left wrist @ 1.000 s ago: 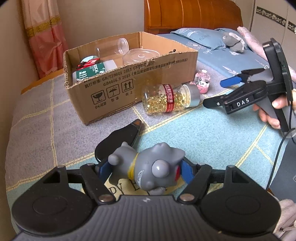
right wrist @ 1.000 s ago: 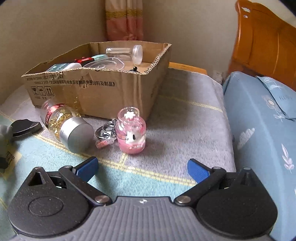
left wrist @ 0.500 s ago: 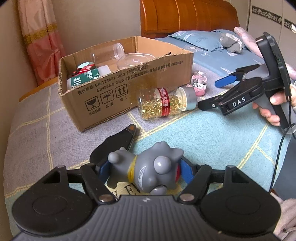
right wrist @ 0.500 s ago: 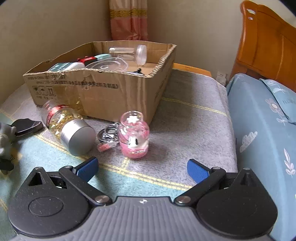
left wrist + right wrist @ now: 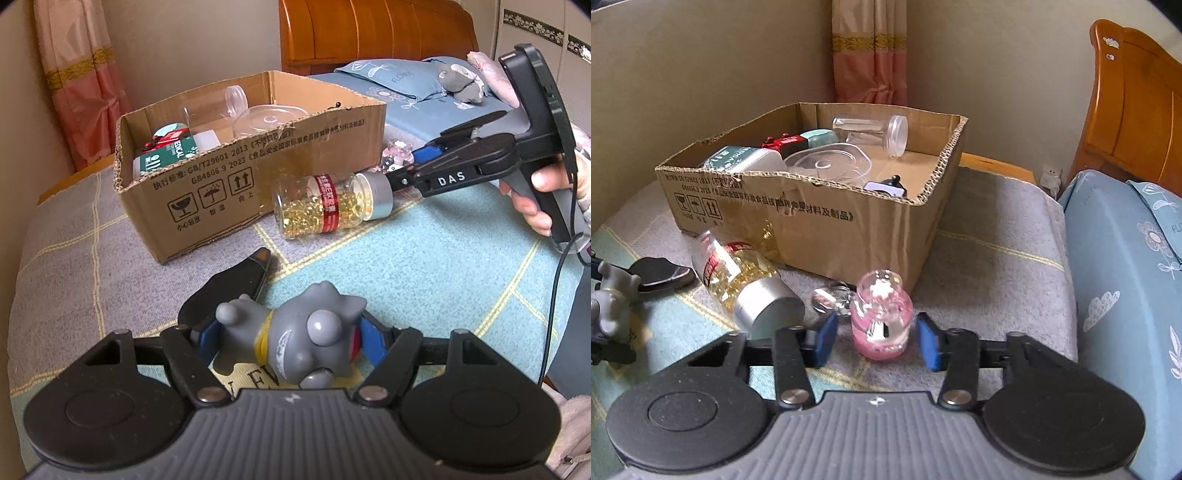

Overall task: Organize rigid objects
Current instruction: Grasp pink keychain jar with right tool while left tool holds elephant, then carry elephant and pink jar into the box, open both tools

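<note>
My left gripper (image 5: 288,338) is shut on a grey toy figure (image 5: 295,343) with a yellow collar, held low over the blanket. My right gripper (image 5: 877,338) is open, its blue pads on either side of a small pink bottle (image 5: 881,325) with a key ring, apart from it. A pill bottle (image 5: 332,206) with yellow capsules and a silver cap lies on its side beside the cardboard box (image 5: 207,199). It also shows in the right wrist view (image 5: 746,280). The box (image 5: 820,218) holds clear jars, a lid and a green-white container.
A black flat object (image 5: 229,288) lies on the blanket just beyond the toy. A blue bed with pillows (image 5: 1126,295) lies right of the blanket, with a wooden headboard (image 5: 373,33) and a pink curtain (image 5: 81,81) behind.
My right gripper has moved forward and its fingers now bracket the pink bottle, narrower than before. My left gripper has risen slightly with the toy still held.
</note>
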